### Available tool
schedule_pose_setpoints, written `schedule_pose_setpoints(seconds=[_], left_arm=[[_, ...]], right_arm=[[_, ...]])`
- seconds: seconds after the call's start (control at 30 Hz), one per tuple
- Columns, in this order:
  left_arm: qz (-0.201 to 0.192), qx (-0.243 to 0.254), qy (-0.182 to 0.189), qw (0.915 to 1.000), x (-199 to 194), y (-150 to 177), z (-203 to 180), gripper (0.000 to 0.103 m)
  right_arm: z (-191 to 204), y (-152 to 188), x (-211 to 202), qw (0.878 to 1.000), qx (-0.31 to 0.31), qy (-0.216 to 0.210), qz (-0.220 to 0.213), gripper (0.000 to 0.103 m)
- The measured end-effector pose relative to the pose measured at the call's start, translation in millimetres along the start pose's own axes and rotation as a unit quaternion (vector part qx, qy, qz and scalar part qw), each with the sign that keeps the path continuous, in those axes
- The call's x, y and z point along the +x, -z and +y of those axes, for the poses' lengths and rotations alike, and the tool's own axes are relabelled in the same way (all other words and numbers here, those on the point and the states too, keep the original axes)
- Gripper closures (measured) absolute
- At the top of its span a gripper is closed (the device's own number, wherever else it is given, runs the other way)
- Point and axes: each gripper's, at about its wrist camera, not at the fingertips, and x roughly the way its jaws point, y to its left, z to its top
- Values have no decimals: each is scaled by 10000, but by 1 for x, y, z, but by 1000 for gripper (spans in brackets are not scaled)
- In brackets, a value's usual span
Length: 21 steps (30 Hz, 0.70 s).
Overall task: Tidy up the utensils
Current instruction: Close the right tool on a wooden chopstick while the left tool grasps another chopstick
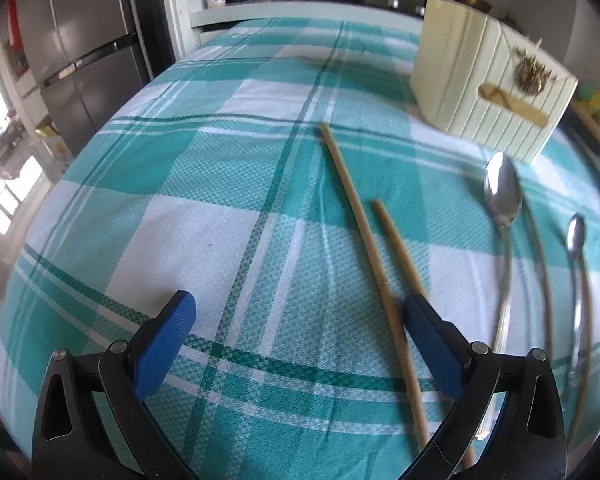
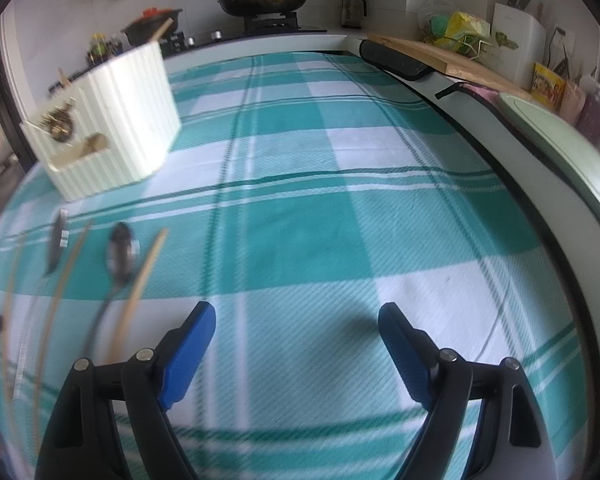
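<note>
Your left gripper [image 1: 300, 312] has its jaws spread wide over the teal-and-white checked tablecloth [image 1: 204, 208], holding nothing. The long wooden chopstick [image 1: 364, 248] runs up from the bottom of the view just inside the right blue pad, and a shorter-looking second chopstick [image 1: 396, 244] passes behind that pad's tip; whether either touches the pad you cannot tell. Further right, outside the jaws, lie a large metal spoon [image 1: 502, 208] and a smaller spoon [image 1: 576, 236], with thin chopsticks blurred alongside them. Beyond the spoons stands the cream ribbed utensil holder [image 1: 484, 92], well apart from the jaws. Your right gripper [image 2: 296, 316] is also wide open and empty, with only bare cloth between its pads. The spoons [image 2: 120, 252] and chopsticks [image 2: 144, 276] lie off to its left, blurred, and the holder [image 2: 112, 120] sits farther back on the left.
</note>
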Motion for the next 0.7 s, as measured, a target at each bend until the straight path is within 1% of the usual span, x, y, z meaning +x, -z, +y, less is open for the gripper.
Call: schedule_pose_setpoints(seconds=[0.07,0.17,0.33,0.37,0.4,0.43,0.47,0.5,0.53,0.57,0.6,0.7], left_arm=[[17,-27,-9,10000,1,-1,-1,0],[38,-62,-24,10000,0,1,2,0],[130,26,49,9999,-2,3,6,1],[154,85,80,9998,-3,3,6,3],[163,180,119,9996,-5,4,5,4],[165,305,178,9992,-6,4,5,9],[176,487,260,9983,-9,5,6,14],[193,596,292,9976,-11,5,8,15],[219,665,320,9970,-12,5,11,16],[270,715,336,9965,-13,6,18,16],[307,721,343,9963,-13,5,23,16],[507,752,435,9949,-11,1,43,16]], right_arm=[[10,5,-12,9998,42,-208,14,17],[33,14,-27,9993,-225,-307,54,17],[65,35,-29,9959,-600,-521,428,20],[70,38,-26,9950,-703,-526,485,28],[77,42,-22,9930,-894,-497,585,45],[80,44,-19,9916,-996,-476,673,57],[82,46,-19,9909,-1061,-518,652,62],[83,46,-19,9902,-1122,-468,683,72],[82,45,-20,9898,-1160,-416,722,78],[78,43,-20,9897,-1149,-344,776,90],[72,42,-21,9900,-1104,-289,826,94],[54,39,-21,9894,-1069,-278,940,94]])
